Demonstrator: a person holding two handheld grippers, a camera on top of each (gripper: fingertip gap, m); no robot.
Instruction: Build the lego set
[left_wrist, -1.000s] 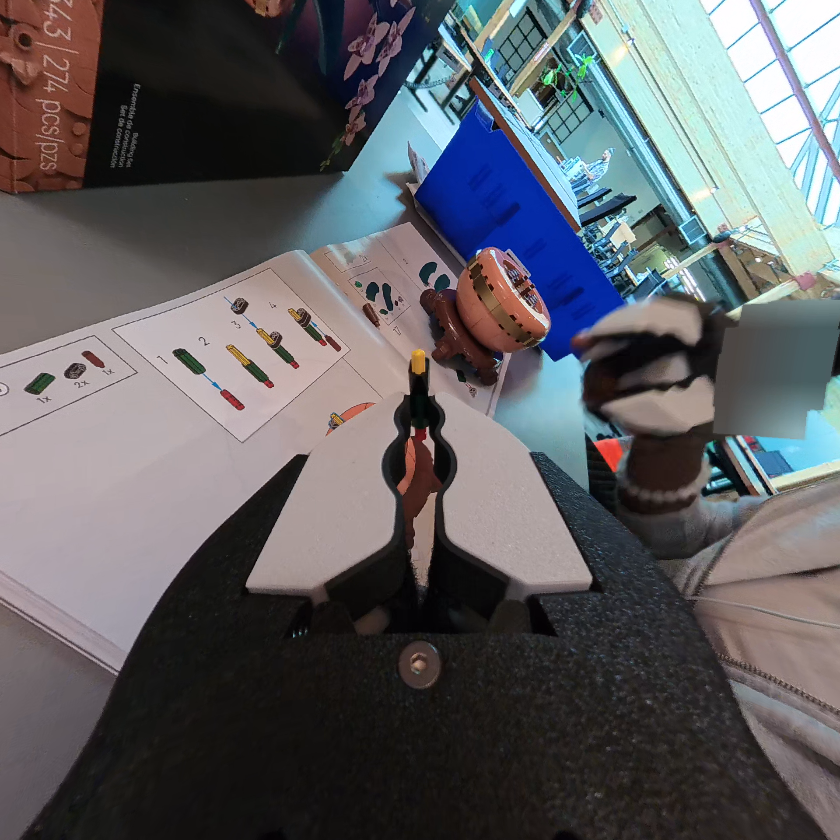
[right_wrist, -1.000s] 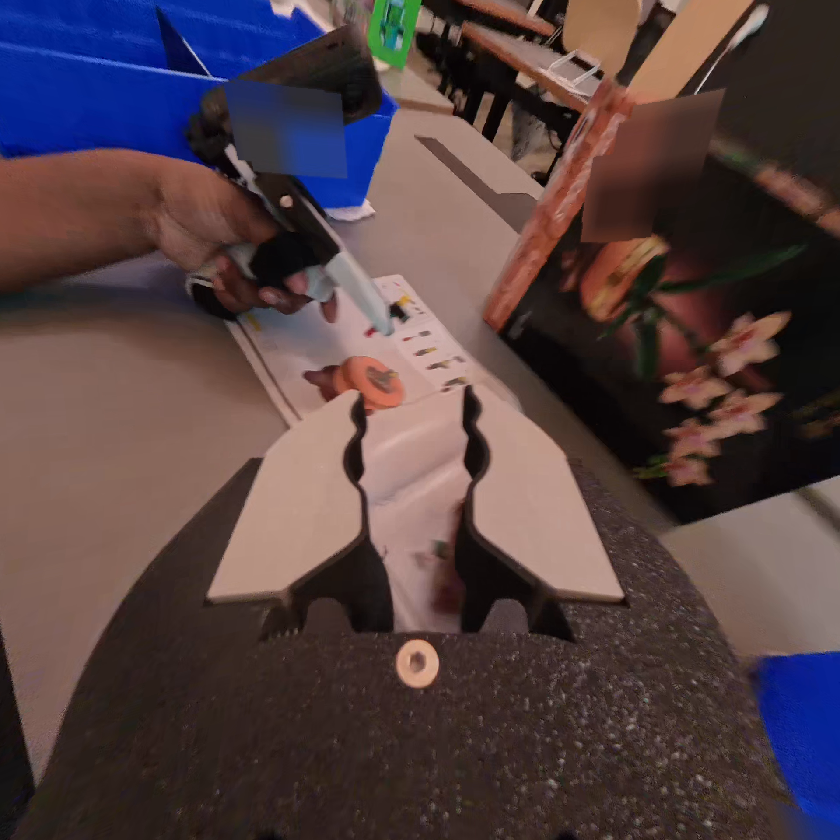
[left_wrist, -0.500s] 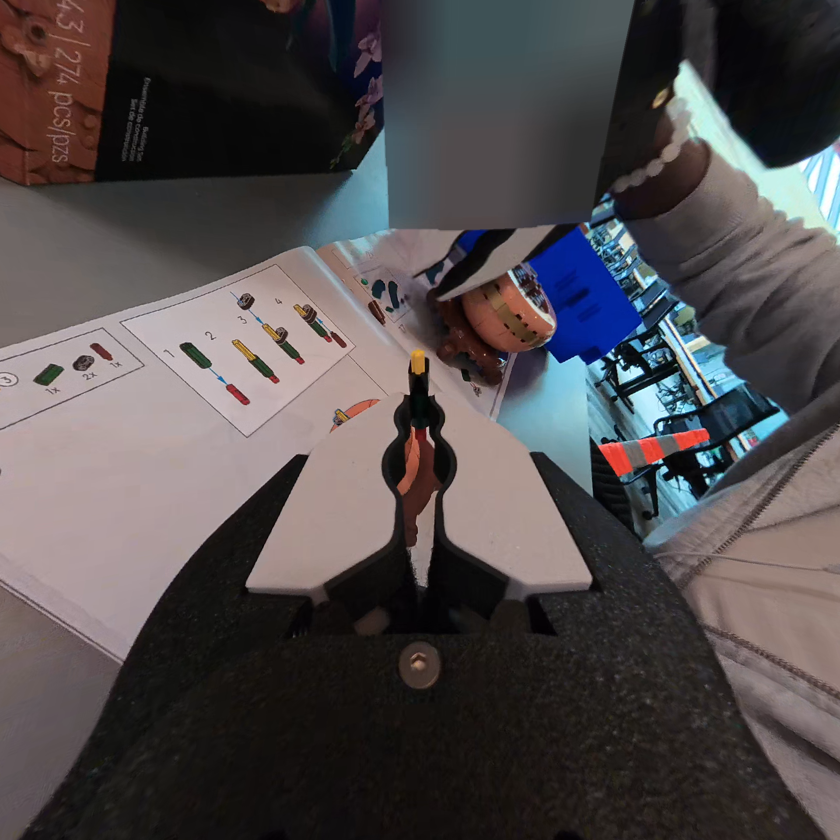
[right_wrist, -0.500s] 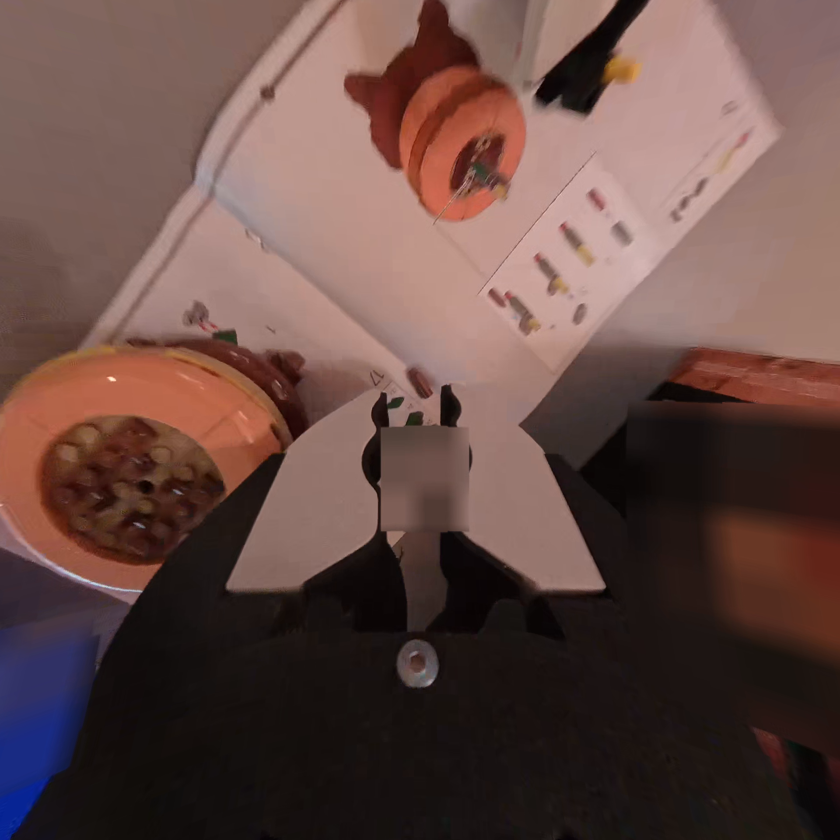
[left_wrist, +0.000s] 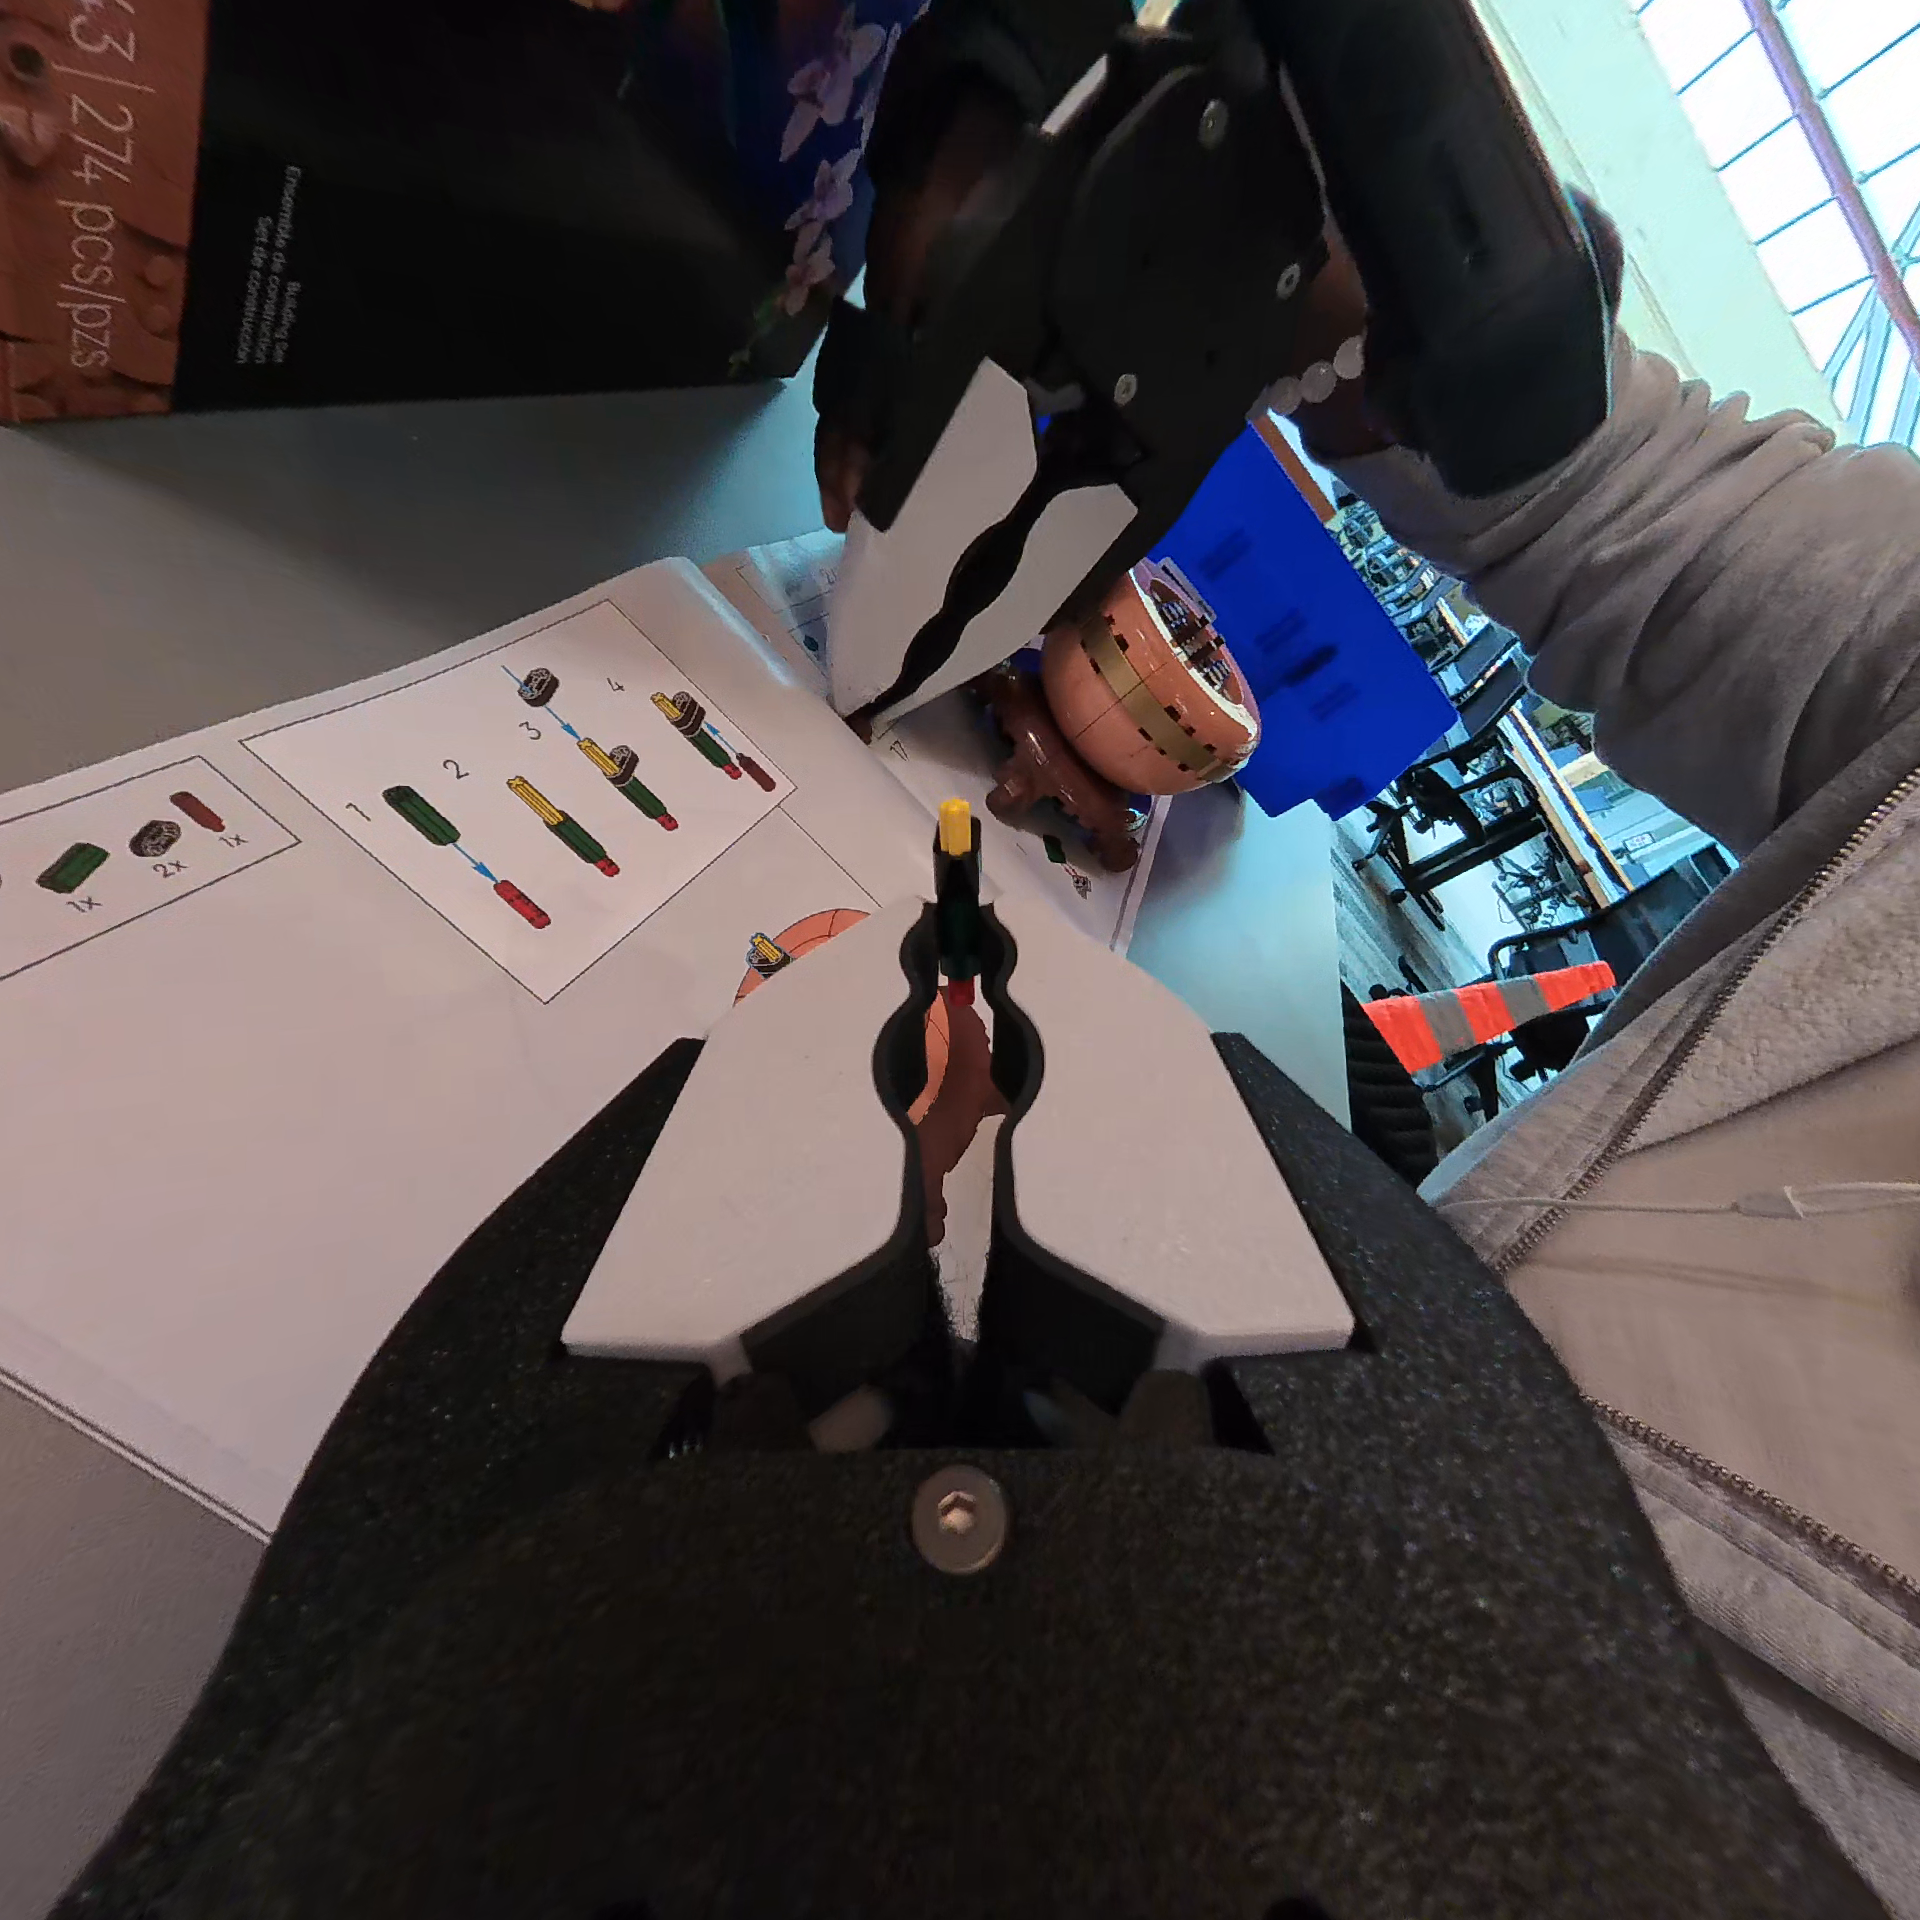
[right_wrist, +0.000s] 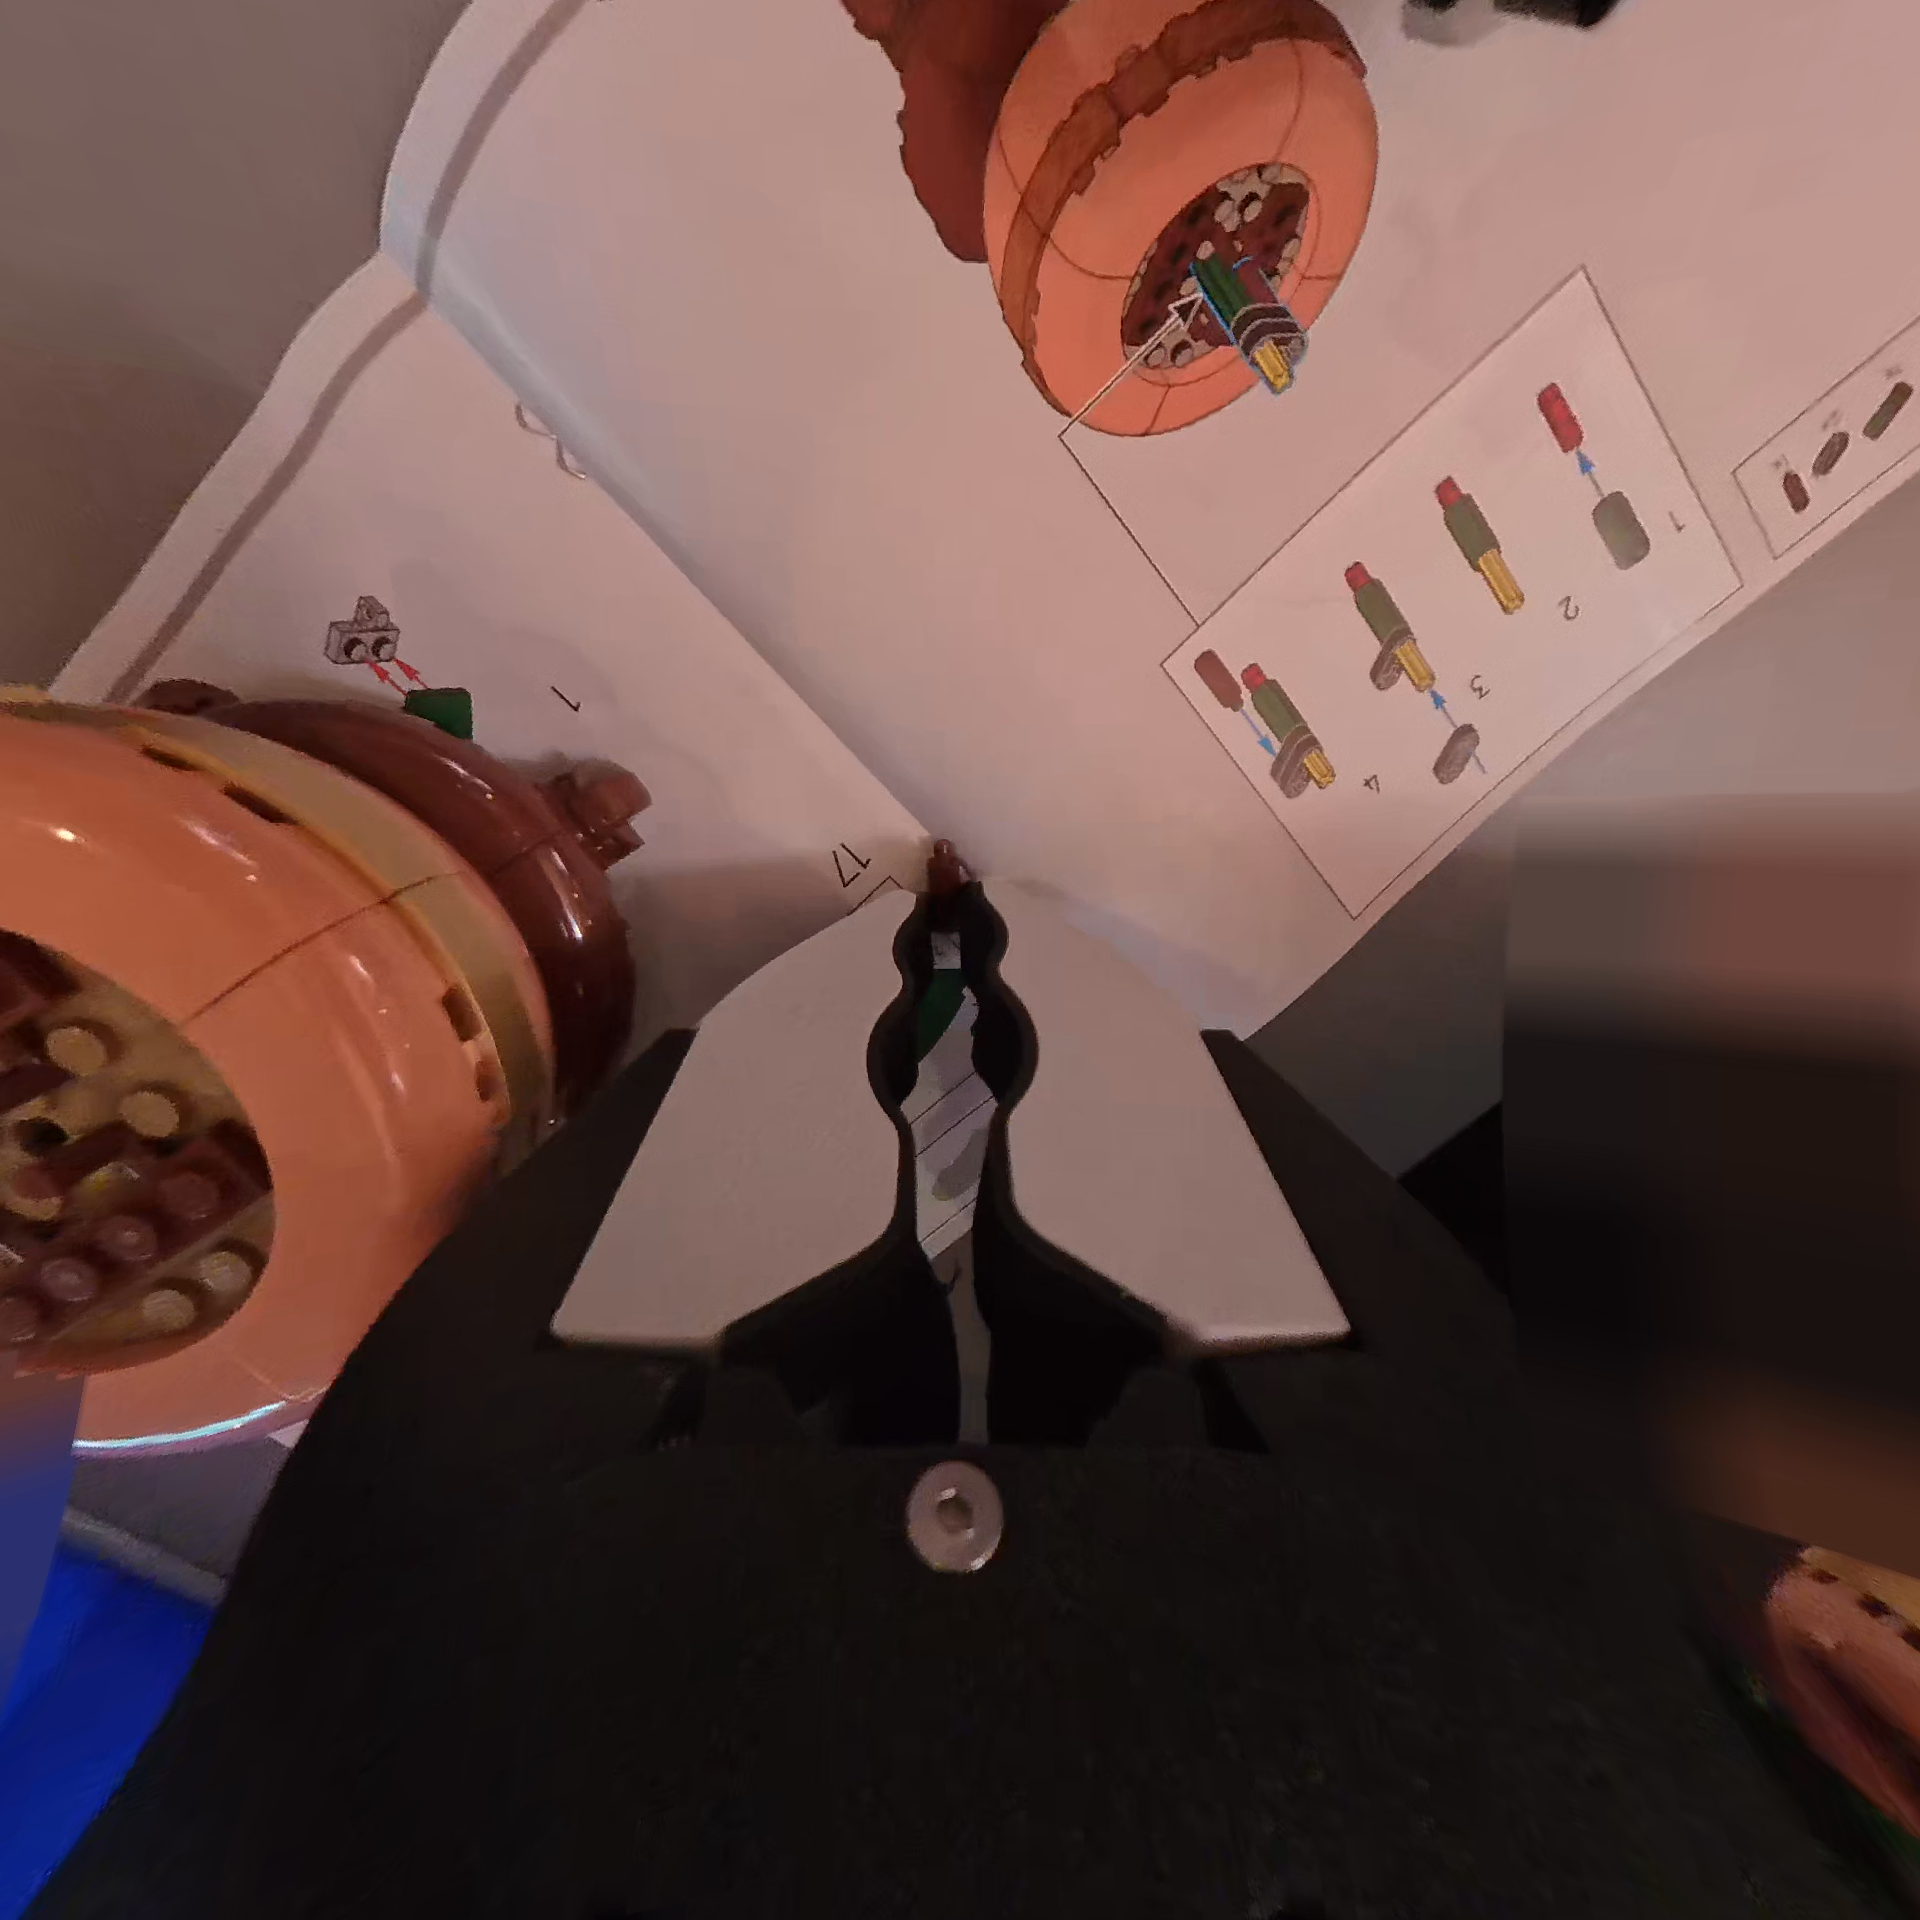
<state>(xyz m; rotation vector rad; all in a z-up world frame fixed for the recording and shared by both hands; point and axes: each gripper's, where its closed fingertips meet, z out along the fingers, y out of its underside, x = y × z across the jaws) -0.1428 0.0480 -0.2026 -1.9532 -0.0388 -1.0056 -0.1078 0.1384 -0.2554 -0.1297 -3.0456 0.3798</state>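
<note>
My left gripper (left_wrist: 956, 914) is pinched tight on a small stick of pieces (left_wrist: 954, 894), green in the middle, yellow at the tip and red at the near end, held above the open instruction booklet (left_wrist: 312, 1039). My right gripper (right_wrist: 943, 894) points down at the booklet's far right page, its fingers nearly together on a little brown piece (right_wrist: 943, 868) at their tips. The round pink pot with a brown base (left_wrist: 1143, 707) lies on its side on the booklet, just right of that gripper. The set's box (left_wrist: 416, 187) stands at the far side, and a blue bin (left_wrist: 1299, 623) sits beyond the pot.
</note>
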